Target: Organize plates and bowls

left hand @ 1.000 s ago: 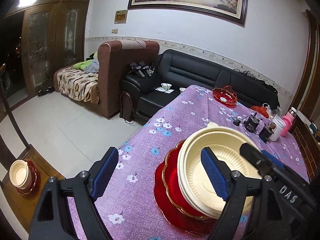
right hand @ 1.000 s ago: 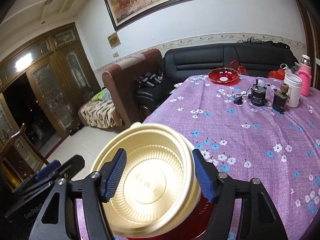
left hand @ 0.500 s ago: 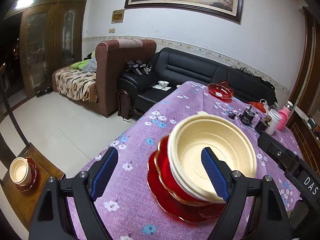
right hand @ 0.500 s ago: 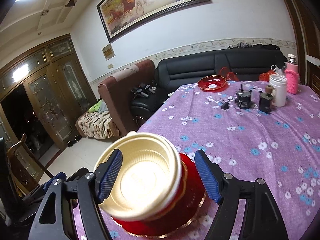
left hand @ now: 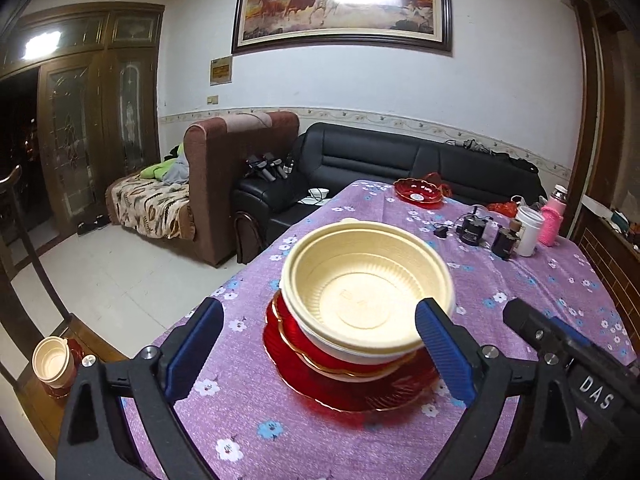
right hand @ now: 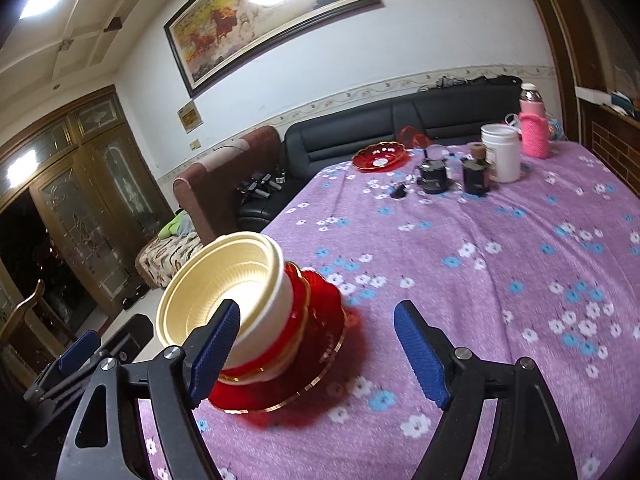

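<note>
A: Where is the stack?

B: On the purple flowered tablecloth, near its edge at about 7 o'clock in the right wrist view. A cream bowl sits tilted on a red bowl with a gold rim, and both rest on a wide red plate.

A: And the left gripper?

B: Its jaws are spread wide, gripping nothing. In its own view the stack shows between the two blue pads, the cream bowl's rim near the right-hand pad. I cannot tell whether that pad touches it.

A: The right gripper?

B: Also spread apart and empty. The stack lies at about 10 o'clock from its midpoint, behind its left-hand pad, which overlaps the cream bowl in the picture. The red plate reaches into the gap between the pads.

A: Anything else on the table?

B: At 12 o'clock, well apart from the stack, a second red dish; at 1 o'clock a white cup and a pink bottle.
</note>
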The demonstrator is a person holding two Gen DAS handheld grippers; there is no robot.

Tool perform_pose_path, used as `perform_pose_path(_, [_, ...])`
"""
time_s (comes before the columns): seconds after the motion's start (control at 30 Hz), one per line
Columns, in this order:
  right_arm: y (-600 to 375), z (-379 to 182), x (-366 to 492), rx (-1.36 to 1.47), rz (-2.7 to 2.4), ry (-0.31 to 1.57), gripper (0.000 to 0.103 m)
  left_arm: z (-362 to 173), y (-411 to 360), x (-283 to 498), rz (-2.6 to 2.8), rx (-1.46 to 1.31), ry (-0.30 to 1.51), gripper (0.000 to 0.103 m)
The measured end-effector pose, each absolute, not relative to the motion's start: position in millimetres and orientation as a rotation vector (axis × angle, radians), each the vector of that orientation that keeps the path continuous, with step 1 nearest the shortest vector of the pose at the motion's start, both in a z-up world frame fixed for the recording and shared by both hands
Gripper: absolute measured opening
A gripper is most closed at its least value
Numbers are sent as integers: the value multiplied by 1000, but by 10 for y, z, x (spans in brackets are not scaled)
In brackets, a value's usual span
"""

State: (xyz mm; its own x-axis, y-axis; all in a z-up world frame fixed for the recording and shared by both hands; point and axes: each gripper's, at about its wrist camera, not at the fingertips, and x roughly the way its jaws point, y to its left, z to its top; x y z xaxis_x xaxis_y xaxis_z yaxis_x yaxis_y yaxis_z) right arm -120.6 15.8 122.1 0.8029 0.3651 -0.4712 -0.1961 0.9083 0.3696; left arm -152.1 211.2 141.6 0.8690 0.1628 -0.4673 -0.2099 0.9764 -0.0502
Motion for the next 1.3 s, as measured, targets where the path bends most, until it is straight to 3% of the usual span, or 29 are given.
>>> perform_pose_path(0.6, [-177,907,-1516,298,243,593,85,1356,1559,-1712,188,-39,445,97])
perform_pose_path(0.7, [-140,910,-1564,251,237,574,85,1369,1455,-1817,218,-26,382,103])
perform_pose_path(0.93, [-84,939,-1646,181,257,525,87,1485,1323,-2106,231,-21,196,103])
perform_pose_path(1.3, [-19,900,-1675,167,290,526,88,1527,1425,-1920,144,-96,324,103])
